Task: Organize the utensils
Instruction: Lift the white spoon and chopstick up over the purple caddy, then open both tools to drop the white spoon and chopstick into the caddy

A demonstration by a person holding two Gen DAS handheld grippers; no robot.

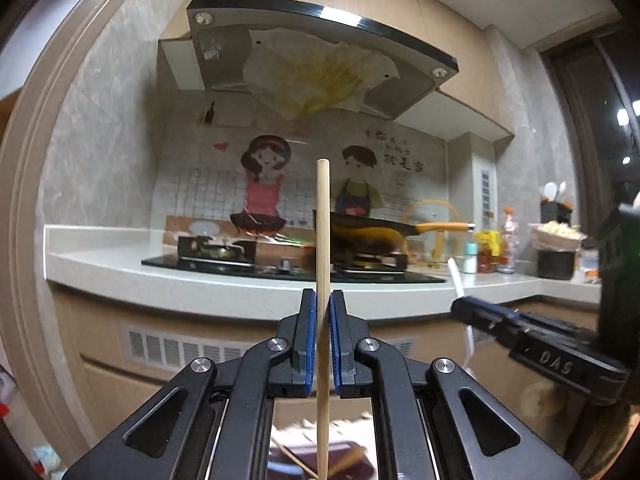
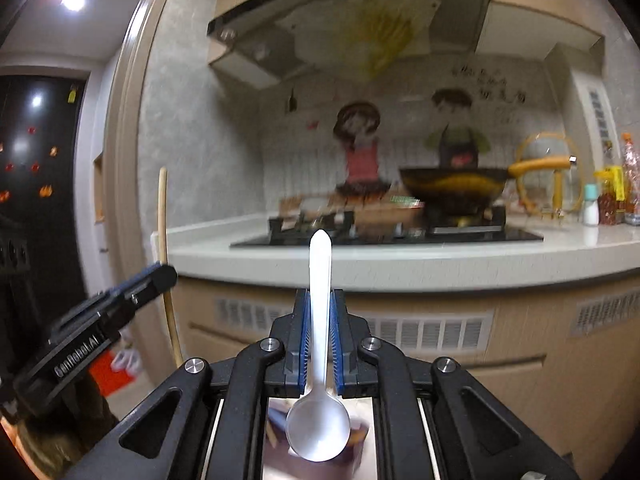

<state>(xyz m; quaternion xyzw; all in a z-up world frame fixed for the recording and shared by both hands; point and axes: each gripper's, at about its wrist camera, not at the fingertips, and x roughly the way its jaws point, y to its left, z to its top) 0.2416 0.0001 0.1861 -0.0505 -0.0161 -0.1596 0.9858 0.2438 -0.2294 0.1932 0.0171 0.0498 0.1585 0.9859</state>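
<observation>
Left gripper (image 1: pixel 322 304) clamps upright wooden chopstick (image 1: pixel 322 240); right gripper (image 2: pixel 320 304) clamps white plastic spoon (image 2: pixel 319 360).

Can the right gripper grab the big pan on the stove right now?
Probably not. The right gripper is already shut on a white spoon, so it has no free grip. The pan sits on the stove across the counter, apparently well beyond the fingers.

Home kitchen: gas hob (image 1: pixel 296 266), wok (image 2: pixel 456 190), range hood (image 1: pixel 320 60), countertop (image 2: pixel 400 264).
</observation>
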